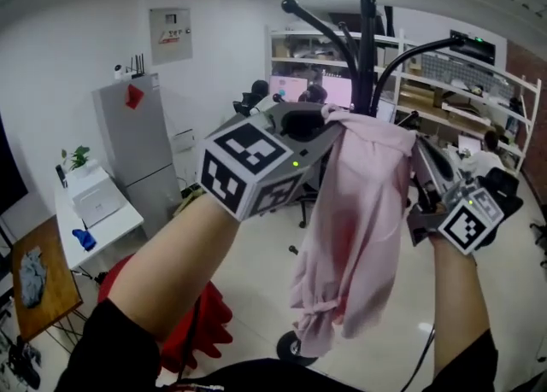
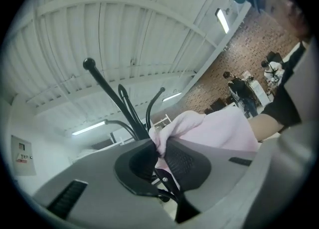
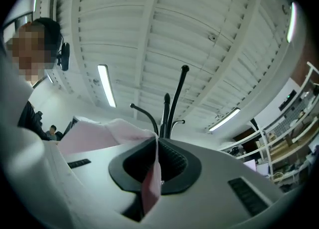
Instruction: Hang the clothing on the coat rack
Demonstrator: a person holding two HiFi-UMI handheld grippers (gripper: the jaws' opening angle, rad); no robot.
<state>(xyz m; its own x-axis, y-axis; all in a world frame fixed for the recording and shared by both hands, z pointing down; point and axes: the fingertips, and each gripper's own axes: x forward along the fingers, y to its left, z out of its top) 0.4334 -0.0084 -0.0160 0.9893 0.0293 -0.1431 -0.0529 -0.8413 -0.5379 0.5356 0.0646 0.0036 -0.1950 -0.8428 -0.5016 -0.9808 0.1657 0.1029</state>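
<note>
Left claw (image 2: 162, 148) is clamped on a fold of the pink garment (image 1: 359, 211), with the cloth bunched between its pads. The right claw (image 3: 157, 145) is shut on another edge, and a thin strip of cloth hangs down through its jaws. The garment's top is stretched between the two claws. The rest hangs below them as a loose, crumpled drape.

The rack (image 1: 367, 6) stands just beyond both claws, its pole rising between them. Its hooks (image 2: 88, 64) curve out above and past the held edge.

I judge this to be the carry-and-lift step: the garment is raised to the rack but not yet hung.

The next move should bring the stretched top edge over a hook tip and lower it until the cloth catches. Only then should the claws open. The fabric is limp, so it may slide off a smooth hook if too little of it is draped over.

- **Grip points:** I cannot tell which part of the garment each claw holds, whether collar, shoulder or hem.
- **Contact with the rack:** I cannot tell whether the cloth already touches the pole.
- **Hidden parts:** the garment hides the rack's lower pole and most of its base.
</note>
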